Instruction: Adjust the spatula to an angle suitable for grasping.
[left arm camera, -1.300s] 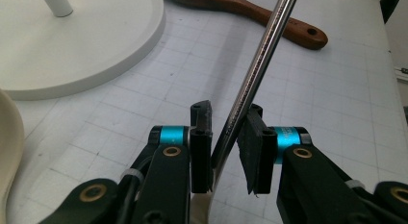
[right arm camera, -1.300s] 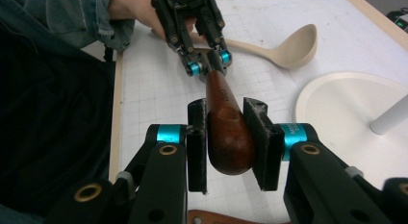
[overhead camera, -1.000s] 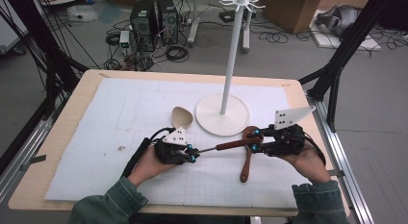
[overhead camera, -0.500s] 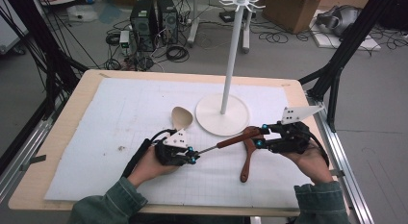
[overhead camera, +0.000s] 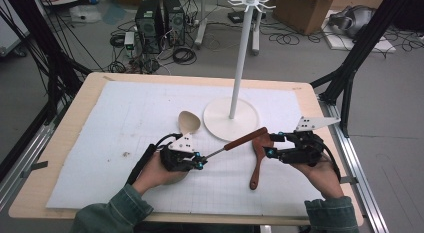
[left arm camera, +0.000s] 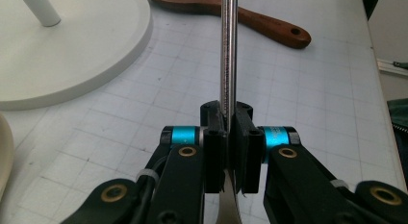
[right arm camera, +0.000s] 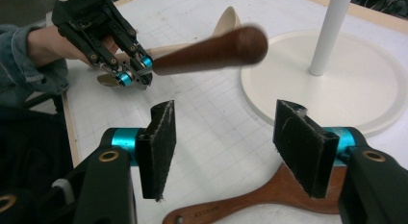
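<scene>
My left gripper is shut on the thin metal shaft of a utensil whose brown wooden handle points up and right, clear of the table. The pads clamp the shaft near its flat end. My right gripper sits just right of the handle's tip. Its jaws have just been opening, and nothing is between them. In the right gripper view the handle hangs above and beyond the pads. A dark wooden spatula lies flat on the mat under the right gripper.
A white hanging stand rises from a round base behind both grippers. A pale wooden spoon lies left of the base. The white gridded mat covers the wooden table; its right edge is close to the right hand.
The right gripper's jaws have spread apart and come off the brown handle, and that hand has sunk slightly. The left gripper has stayed put, gripping the shaft.
</scene>
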A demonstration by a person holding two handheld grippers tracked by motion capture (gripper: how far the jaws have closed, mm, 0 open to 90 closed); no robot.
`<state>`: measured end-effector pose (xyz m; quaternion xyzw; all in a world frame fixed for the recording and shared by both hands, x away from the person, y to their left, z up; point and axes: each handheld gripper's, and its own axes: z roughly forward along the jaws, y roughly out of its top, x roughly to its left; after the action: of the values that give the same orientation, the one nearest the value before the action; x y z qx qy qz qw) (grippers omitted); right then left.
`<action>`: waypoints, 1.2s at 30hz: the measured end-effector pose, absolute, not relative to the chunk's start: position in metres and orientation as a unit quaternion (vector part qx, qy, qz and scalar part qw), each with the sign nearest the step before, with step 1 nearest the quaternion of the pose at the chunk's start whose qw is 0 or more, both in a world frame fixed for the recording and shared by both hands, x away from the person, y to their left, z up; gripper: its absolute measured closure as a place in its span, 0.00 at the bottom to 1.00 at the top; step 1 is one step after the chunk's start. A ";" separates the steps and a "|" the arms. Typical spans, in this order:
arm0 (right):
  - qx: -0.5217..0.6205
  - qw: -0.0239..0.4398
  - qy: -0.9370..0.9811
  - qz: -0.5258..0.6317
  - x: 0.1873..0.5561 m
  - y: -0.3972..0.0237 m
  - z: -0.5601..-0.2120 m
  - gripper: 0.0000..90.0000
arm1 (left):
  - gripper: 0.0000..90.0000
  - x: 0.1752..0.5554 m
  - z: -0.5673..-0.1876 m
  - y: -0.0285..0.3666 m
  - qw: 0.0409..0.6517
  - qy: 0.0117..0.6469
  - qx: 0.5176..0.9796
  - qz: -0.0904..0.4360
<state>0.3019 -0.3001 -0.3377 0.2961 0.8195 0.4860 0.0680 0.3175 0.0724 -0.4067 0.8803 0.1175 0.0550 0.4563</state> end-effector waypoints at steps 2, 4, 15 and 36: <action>0.309 0.065 0.811 0.492 0.300 -0.294 -0.342 0.40 | 0.93 0.318 -0.406 0.073 0.460 0.119 0.878 0.056; 0.310 0.066 0.809 0.495 0.300 -0.292 -0.343 0.40 | 0.93 0.318 -0.404 0.074 0.463 0.122 0.876 0.058; 0.312 0.057 0.801 0.508 0.298 -0.255 -0.342 0.38 | 0.93 0.318 -0.403 0.072 0.479 0.134 0.866 0.051; 0.348 0.053 0.787 0.507 0.307 -0.239 -0.349 0.41 | 0.89 0.321 -0.408 0.071 0.455 0.135 0.880 0.033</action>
<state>0.3073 -0.2389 -0.3487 0.3477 0.7868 0.5073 0.0530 0.3208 0.0710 -0.4081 0.8795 0.1346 0.0331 0.4552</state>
